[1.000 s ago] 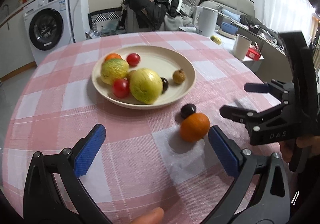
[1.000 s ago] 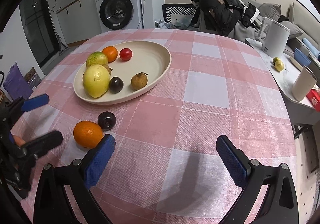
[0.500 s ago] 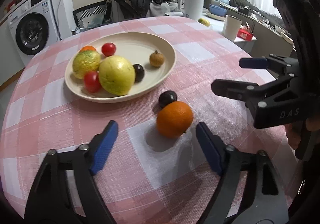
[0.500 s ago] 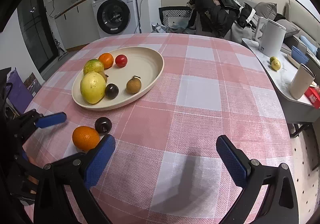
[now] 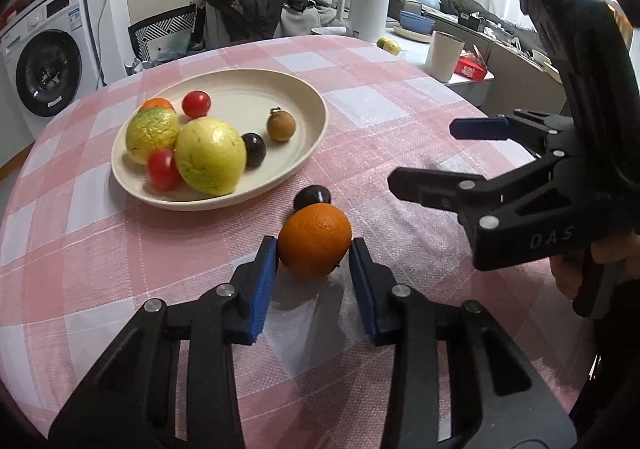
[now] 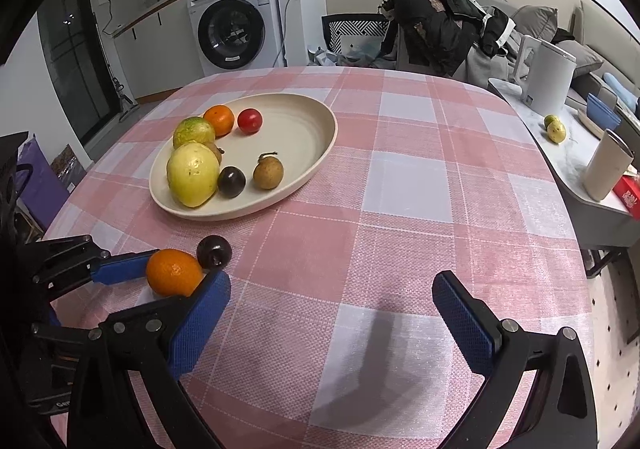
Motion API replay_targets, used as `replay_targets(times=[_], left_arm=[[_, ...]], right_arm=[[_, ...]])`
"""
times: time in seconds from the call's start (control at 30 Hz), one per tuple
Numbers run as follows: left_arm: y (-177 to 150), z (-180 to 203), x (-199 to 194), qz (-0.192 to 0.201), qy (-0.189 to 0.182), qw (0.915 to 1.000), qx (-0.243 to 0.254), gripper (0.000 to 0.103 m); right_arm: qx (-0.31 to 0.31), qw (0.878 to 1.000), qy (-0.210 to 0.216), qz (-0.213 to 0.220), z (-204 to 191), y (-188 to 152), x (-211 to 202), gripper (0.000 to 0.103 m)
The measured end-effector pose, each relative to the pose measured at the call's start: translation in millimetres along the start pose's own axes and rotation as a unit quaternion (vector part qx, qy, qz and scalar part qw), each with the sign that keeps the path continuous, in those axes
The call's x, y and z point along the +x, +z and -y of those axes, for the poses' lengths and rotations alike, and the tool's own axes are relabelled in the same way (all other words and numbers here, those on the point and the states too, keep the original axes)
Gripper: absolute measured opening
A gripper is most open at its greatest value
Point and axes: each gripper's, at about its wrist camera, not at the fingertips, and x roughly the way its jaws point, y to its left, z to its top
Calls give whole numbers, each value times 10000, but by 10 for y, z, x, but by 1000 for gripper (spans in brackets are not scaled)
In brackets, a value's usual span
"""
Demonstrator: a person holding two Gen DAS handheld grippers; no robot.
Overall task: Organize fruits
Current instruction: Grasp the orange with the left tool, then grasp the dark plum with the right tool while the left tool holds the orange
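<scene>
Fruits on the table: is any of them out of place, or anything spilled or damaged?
Two lie off the plate, on the cloth: an orange, between the pads of the left gripper, which have just been closing, and a dark plum touching it. Nothing looks spilled or damaged.

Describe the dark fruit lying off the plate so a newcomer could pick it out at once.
On the pink checked tablecloth, look just in front of the cream plate. There lies a dark plum-like fruit against a big orange. Its lookalike sits inside the plate; this one lies on the cloth.
</scene>
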Motion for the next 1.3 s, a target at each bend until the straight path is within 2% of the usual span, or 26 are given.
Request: replay_targets(times=[0.3,0.43,0.5,0.57,0.67,0.8,0.93,1.03,1.13,1.3], left_arm=[[61,-270,-267,417,139,9987,-275,34],[86,-368,-340,504,207,9979,-360,34],[90,-417,-370,541,246,9975,-395,34],[95,-455,-389,562,278,9972,-414,34],[100,-503,-417,568,290,9971,-416,34],[104,-529,-442,620,319,9965,-460,34],[109,-572,-495,677,348,9957,-520,34],[121,-599,-532,728,373,9952,-544,34],[118,-631,-544,734,375,9948,-600,34],[127,-635,-513,700,376,9949,-620,34]], right_arm=[[-48,9995,270,129,-79,3,-43,103],[-252,9989,393,56,-221,-5,3,101],[-342,9984,446,12,-289,-6,33,92],[-415,9976,544,-90,-357,-12,78,79],[-612,9955,706,-138,-495,-21,119,71],[-816,9935,764,-231,-641,-18,205,66],[-877,9932,703,-299,-715,14,309,56],[-929,9933,615,-295,-765,36,351,53],[-993,9930,581,-267,-804,38,365,45],[-1024,9930,538,-254,-794,57,384,37]])
